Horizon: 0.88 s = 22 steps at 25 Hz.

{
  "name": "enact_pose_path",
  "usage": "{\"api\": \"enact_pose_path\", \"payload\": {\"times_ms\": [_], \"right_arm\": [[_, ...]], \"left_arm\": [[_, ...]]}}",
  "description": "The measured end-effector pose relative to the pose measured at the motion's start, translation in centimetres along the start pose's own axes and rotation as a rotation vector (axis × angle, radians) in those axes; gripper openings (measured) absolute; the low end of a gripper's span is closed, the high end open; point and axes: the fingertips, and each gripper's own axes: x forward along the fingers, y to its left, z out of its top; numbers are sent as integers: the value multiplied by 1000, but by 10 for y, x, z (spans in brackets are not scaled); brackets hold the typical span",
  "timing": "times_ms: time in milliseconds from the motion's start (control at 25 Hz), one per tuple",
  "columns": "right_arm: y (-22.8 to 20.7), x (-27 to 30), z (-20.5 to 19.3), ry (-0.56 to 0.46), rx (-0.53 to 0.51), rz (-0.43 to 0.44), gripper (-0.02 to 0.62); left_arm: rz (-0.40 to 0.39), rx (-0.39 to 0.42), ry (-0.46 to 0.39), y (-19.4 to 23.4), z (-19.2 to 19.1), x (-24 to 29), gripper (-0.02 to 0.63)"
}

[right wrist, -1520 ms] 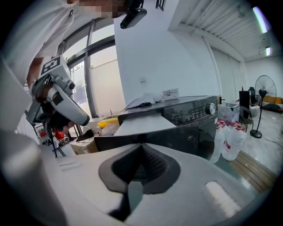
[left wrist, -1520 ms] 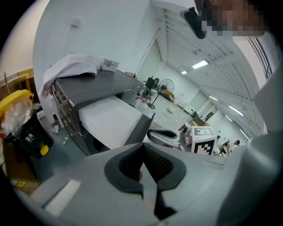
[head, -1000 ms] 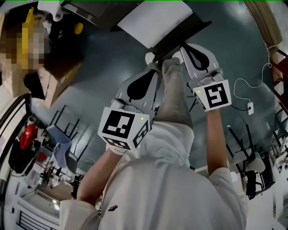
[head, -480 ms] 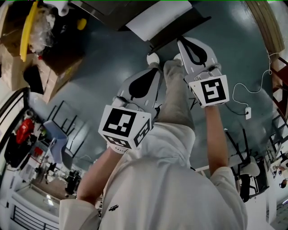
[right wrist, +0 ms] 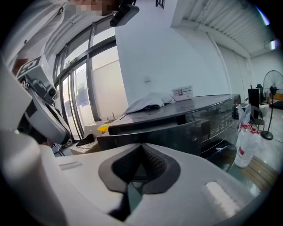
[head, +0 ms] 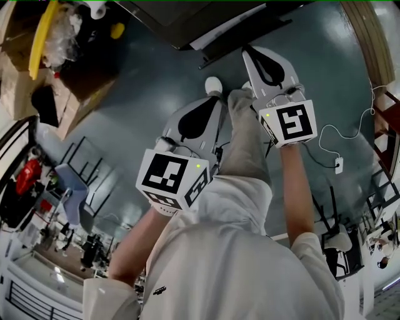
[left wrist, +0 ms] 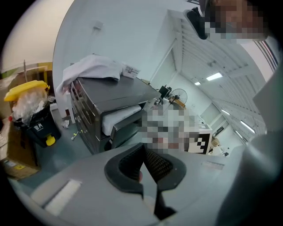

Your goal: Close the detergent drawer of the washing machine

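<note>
The drawer (head: 250,39) is seen standing out from the front of the washer (head: 169,19). Its dark face edge lies just ahead of the right gripper (head: 245,49); contact cannot be judged. Open floor (head: 150,94) is left between the washer and the boxes (head: 75,94) at the left. Compared with a second ago, far less of the drawer's white inside is shown in the head view, only a thin strip. The right gripper's jaws are pressed together with nothing between them. The left gripper (head: 215,100), held farther back beside the person's leg (head: 247,137), is likewise closed and empty.
</note>
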Motion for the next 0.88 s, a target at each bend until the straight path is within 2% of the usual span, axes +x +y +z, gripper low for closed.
{"api": "enact_pose_path", "payload": {"times_ms": [120, 360, 560, 880], "right_arm": [[-1, 0, 1, 9, -7, -2, 3], [-1, 0, 1, -13, 53, 37, 3], [-3, 29, 12, -2, 24, 22, 2], [-1, 39, 14, 13, 9, 47, 3]], "left_arm": [[8, -16, -2, 6, 0, 3, 15], [18, -34, -2, 11, -1, 8, 15], [29, -35, -3, 13, 3, 9, 15], [41, -60, -5, 31, 5, 8, 15]]}}
